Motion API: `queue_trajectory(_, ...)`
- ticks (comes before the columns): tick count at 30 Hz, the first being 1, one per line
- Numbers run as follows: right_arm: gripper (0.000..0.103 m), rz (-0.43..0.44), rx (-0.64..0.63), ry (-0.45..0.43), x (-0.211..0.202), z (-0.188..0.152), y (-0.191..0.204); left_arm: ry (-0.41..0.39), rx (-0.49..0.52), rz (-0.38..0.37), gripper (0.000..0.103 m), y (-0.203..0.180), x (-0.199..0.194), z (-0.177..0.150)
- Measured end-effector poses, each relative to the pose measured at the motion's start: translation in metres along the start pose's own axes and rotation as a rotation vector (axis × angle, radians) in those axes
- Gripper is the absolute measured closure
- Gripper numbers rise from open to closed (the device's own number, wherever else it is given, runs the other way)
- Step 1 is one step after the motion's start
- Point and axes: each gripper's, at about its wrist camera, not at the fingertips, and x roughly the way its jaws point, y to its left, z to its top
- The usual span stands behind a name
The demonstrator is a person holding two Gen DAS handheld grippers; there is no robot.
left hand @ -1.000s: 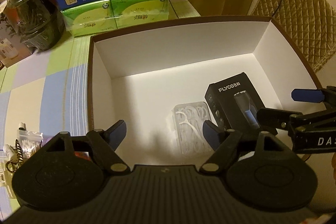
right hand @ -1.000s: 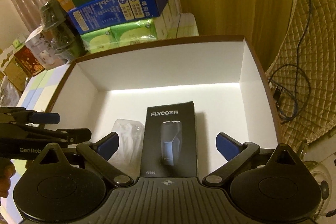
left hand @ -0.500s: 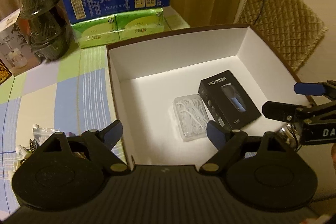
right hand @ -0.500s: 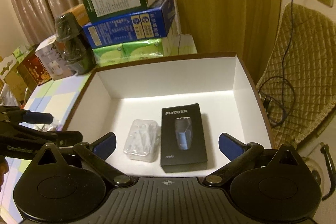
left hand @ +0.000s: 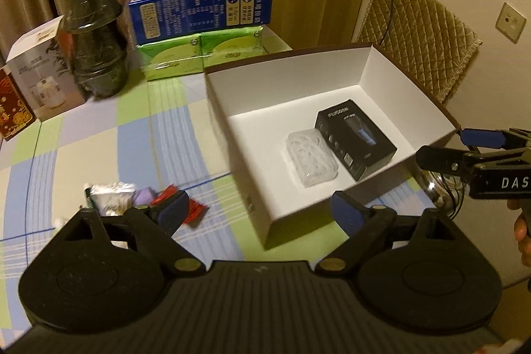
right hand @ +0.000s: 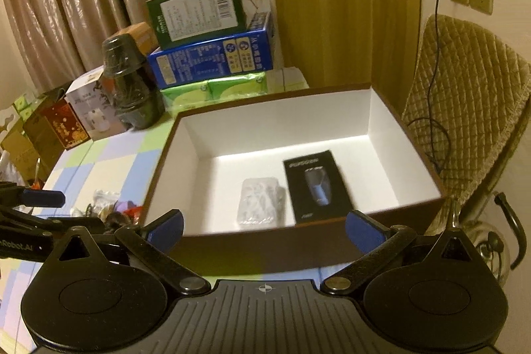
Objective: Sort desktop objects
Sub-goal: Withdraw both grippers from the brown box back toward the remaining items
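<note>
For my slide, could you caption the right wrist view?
Open right gripper before a box holding a black carton.

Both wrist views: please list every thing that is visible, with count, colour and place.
open box: one, white inside, brown rim, on table
shaver box: one, black, inside open box
clear case: one, transparent, inside, beside shaver box
small items: several, white, purple, red, on checked tablecloth
stacked cartons: green on blue on light green, behind open box
dark wrapped stack: one, beside cartons
quilted chair: one, tan, beside table
left gripper: fingers blue-padded, opening, nothing between
right gripper: fingers apart, nothing between
</note>
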Motion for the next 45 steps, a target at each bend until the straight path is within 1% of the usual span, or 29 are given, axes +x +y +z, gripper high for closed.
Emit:
queue_trajectory(6, 0.002, -0.006, 0.006, 0.025, -0.003, -0.025, 0.031, 0.006, -0.003, -0.011, 0.012, 0.029, -0.021, -0.023)
queue_trajectory(8, 0.002, 0.000, 0.007, 0.042, -0.002, -0.035, 0.041, 0.011, -0.001, -0.013, 0.010, 0.039, -0.028, -0.032)
queue_trajectory(12, 0.002, 0.012, 0.010, 0.084, 0.004, -0.055, 0.062, 0.021, -0.005, -0.017, 0.010, 0.059, -0.039, -0.049)
queue_trajectory(16, 0.002, 0.042, 0.015, 0.126, 0.013, -0.069, 0.086, 0.026, -0.007, -0.008, 0.010, 0.080, -0.048, -0.065)
queue_trajectory(24, 0.002, 0.115, 0.016, 0.163, 0.036, -0.086, 0.134, 0.056, -0.039, 0.019, 0.010, 0.129, -0.061, -0.095)
queue_trajectory(32, 0.002, 0.172, -0.011, 0.156, 0.062, -0.094, 0.176, 0.072, -0.078, 0.080, 0.011, 0.178, -0.059, -0.114)
queue_trajectory(41, 0.002, 0.184, -0.100, 0.145, 0.104, -0.096, 0.211, 0.079, -0.110, 0.138, 0.014, 0.209, -0.037, -0.125)
queue_trajectory(43, 0.003, 0.170, -0.126, 0.137, 0.115, -0.096, 0.216, 0.077, -0.120, 0.147, 0.017, 0.214, -0.029, -0.125)
queue_trajectory(44, 0.005, 0.166, -0.141, 0.131, 0.120, -0.095, 0.219, 0.080, -0.126, 0.149, 0.019, 0.216, -0.024, -0.125)
queue_trajectory(45, 0.011, 0.165, -0.156, 0.121, 0.125, -0.094, 0.221, 0.078, -0.131, 0.148, 0.020, 0.219, -0.019, -0.124)
